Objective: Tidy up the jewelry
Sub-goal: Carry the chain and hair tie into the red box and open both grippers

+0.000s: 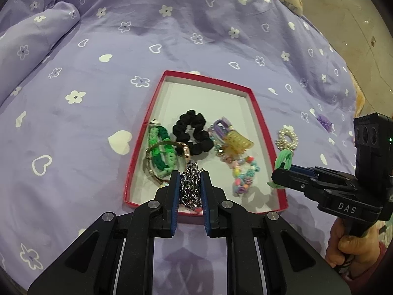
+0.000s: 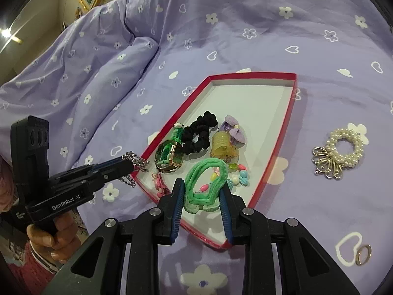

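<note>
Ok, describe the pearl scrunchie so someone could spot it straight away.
Find the red-rimmed tray on the purple bedspread. The pearl scrunchie lies on the fabric outside the tray's right edge. It alone is white beads, with a gold wire flower charm.

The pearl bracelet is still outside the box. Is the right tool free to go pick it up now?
Probably not yet. The right tool is shut on a green hair tie, so that must be dropped first. The pearl bracelet lies uncovered on the bedspread, beside the red box.

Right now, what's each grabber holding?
Left gripper: closed on the silver chain.
Right gripper: closed on the green hair tie.
</note>
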### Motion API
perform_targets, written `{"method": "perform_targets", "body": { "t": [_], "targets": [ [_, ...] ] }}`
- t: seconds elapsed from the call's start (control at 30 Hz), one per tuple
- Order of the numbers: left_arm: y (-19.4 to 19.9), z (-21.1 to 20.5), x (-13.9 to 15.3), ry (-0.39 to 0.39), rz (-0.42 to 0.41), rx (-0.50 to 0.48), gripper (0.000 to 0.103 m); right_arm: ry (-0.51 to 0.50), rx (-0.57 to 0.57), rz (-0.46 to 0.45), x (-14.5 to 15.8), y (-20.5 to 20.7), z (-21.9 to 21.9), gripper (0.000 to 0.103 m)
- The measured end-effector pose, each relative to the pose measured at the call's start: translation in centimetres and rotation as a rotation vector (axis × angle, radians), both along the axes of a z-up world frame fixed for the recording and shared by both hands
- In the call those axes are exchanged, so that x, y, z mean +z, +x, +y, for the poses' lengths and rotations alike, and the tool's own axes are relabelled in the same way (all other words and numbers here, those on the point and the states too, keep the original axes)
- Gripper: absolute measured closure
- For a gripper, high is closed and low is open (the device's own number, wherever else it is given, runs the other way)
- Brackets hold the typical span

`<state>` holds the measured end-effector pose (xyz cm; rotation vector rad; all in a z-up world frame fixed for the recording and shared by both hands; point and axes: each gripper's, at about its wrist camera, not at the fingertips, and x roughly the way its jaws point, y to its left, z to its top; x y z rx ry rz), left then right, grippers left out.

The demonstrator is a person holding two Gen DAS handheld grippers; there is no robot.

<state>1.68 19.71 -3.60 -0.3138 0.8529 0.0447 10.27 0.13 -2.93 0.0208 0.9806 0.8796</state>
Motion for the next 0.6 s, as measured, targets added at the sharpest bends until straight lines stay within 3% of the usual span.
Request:
{"method": "perform_targets", "body": {
  "t": [0.6],
  "targets": [
    [2.5, 1.4, -3.6, 0.004, 0.08, 0.016, 0.089, -0.114, 0.038, 0.0, -3.0, 1.2, 2.8, 0.071]
  ]
}}
